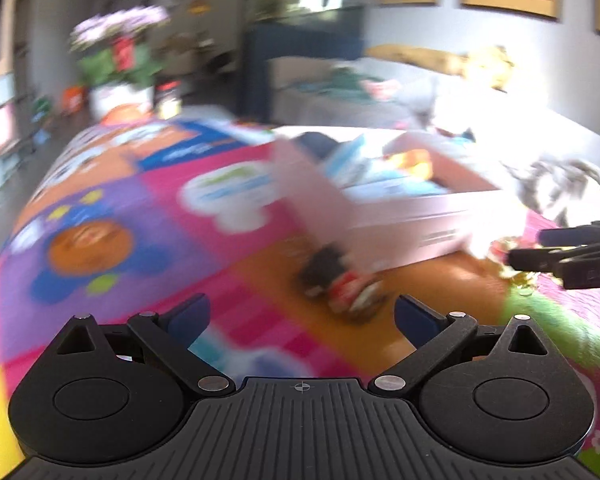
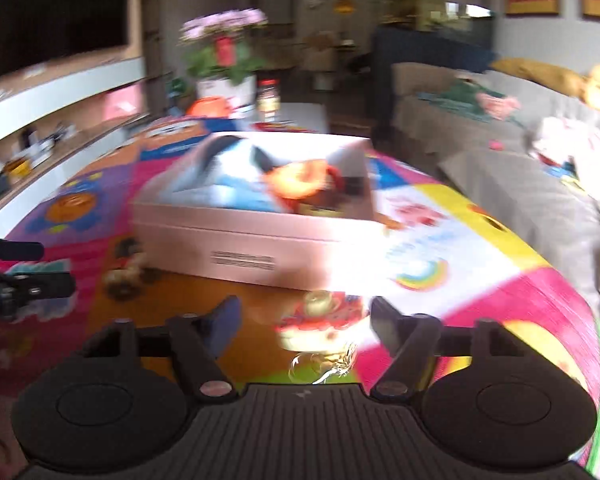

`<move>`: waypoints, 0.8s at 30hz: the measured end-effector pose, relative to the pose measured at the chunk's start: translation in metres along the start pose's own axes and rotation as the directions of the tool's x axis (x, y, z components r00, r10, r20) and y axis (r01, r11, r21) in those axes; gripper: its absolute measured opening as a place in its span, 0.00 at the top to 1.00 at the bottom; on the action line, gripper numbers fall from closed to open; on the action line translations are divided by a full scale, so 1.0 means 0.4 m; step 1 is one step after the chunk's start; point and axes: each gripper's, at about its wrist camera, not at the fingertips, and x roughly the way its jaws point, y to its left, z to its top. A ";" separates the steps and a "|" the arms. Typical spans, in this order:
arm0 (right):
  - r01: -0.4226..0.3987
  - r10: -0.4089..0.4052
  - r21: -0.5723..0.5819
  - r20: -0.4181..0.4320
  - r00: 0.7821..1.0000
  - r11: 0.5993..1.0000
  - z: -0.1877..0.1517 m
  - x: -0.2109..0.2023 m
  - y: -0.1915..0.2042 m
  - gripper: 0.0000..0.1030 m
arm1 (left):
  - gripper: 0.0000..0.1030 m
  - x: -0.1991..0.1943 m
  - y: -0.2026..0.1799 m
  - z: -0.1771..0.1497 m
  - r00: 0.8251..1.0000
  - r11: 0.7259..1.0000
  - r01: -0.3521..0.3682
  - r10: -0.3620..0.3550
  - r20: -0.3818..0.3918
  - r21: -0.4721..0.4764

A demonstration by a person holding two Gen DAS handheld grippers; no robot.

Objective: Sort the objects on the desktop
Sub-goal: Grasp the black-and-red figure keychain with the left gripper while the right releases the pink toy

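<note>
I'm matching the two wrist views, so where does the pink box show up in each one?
Left wrist: pink box right of centre, beyond the open left gripper.
Right wrist: pink box centre, beyond the open right gripper.
Shared landmark: potted pink flowers behind.

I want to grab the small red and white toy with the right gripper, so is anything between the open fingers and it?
Nothing visible. The red and white toy lies on the mat just ahead of the right gripper, whose fingers stand open to either side. The pink box sits beyond it, not between.
</note>
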 end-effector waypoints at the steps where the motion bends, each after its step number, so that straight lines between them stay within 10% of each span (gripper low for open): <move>1: 0.004 -0.004 0.013 0.003 1.000 1.000 -0.010 0.001 -0.008 0.21 | 0.02 0.012 -0.016 0.009 1.000 0.999 0.012 -0.012 0.003 0.036; 11: -0.041 0.039 0.124 0.018 0.999 0.991 -0.061 0.012 -0.064 0.07 | 0.01 0.164 -0.082 0.045 0.990 0.983 0.113 -0.098 -0.105 0.142; 19: -0.058 0.054 0.137 0.032 0.998 0.989 -0.065 0.004 -0.073 0.06 | 0.01 0.054 -0.136 -0.034 0.948 0.941 0.295 -0.265 -0.177 0.167; 24: -0.056 0.052 0.133 0.036 0.998 0.990 -0.061 0.005 -0.070 0.04 | 0.01 0.050 -0.162 -0.037 0.981 0.984 0.146 -0.131 -0.147 0.102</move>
